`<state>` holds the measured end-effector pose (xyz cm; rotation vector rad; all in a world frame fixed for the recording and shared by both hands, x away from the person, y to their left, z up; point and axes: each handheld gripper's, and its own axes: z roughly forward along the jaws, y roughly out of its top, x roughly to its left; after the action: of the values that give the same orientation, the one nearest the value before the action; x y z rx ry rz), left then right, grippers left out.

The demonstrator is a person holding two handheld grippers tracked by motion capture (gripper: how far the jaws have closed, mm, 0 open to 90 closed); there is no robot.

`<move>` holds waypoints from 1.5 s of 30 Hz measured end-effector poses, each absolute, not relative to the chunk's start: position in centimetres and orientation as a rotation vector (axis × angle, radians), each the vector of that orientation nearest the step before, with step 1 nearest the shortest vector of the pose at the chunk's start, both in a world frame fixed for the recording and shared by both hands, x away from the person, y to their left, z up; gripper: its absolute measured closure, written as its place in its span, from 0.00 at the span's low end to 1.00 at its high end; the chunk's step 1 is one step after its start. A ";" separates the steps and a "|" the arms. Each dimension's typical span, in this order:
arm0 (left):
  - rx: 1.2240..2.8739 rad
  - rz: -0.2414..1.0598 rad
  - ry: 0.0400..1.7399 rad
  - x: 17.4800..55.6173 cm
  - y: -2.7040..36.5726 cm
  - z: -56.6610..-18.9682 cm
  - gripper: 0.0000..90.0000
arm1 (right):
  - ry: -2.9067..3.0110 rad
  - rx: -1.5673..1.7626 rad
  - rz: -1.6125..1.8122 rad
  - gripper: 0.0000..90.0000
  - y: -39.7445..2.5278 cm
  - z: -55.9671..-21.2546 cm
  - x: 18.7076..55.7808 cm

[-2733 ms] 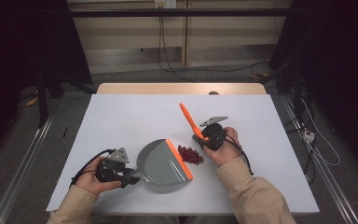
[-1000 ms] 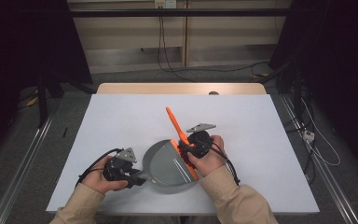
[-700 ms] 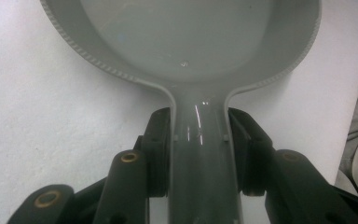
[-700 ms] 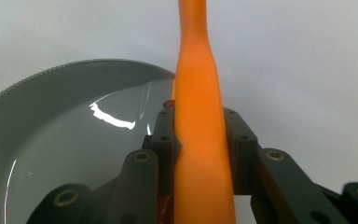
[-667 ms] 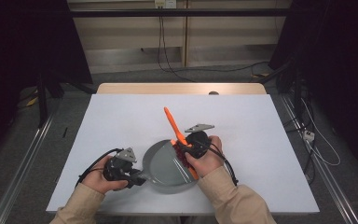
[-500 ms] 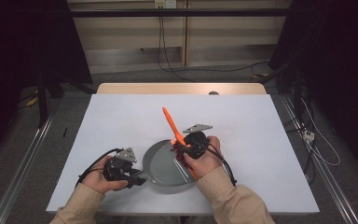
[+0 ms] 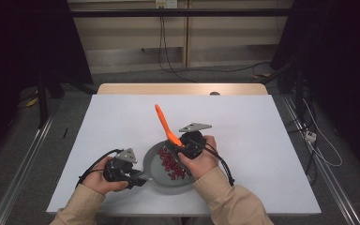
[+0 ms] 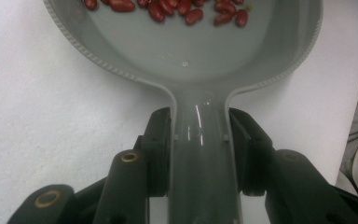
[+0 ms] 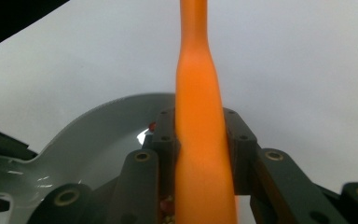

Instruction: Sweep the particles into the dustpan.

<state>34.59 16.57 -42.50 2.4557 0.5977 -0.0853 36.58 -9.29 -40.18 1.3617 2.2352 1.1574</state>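
So here's where I'm at: my left gripper (image 7: 139,178) has its jaws clamped on the handle of the round grey plastic dustpan (image 8: 200,60), one jaw on each side of that narrow neck, and the pan lies flat on the white worktop (image 7: 262,140) right in front of me. My right gripper (image 7: 182,143) has its jaws closed around the orange plastic brush handle (image 9: 199,140), which sticks up and away from me at a tilt, top end leaning toward the far left. The working end of the brush is hidden under my right hand (image 7: 199,157), so I can't say how it meets the pan

The small dark red beans (image 7: 171,164) are sitting inside the pan, bunched on the side nearest the right gripper. From the left gripper view they're strung along the far part of the pan floor, well off the handle end. I can't spot any loose ones on the worktop

So I reckon the sweeping step is basically done. Next move, I'd guess, is lifting the brush clear and then raising the pan level by its handle. Tip it toward the open lip and those beans will roll straight back out, so it needs a slow, flat lift
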 end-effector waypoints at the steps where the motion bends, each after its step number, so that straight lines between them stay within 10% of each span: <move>1: 2.456 -0.086 0.600 34.6 16.6 -42.5 0.70 | 2.226 1.360 1.156 0.79 -9.5 -40.0 36.7; 18: 2.488 -0.087 0.544 33.5 16.5 -42.3 0.70 | 2.128 1.418 0.995 0.79 -15.4 -42.1 35.6; 45: 2.439 -0.075 0.645 33.9 15.8 -42.5 0.70 | 2.075 1.413 1.242 0.79 -11.3 -41.1 35.0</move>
<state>33.91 15.78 -42.54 2.4393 0.6449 -0.0753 34.96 -11.35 -41.06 1.4131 2.0753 1.2419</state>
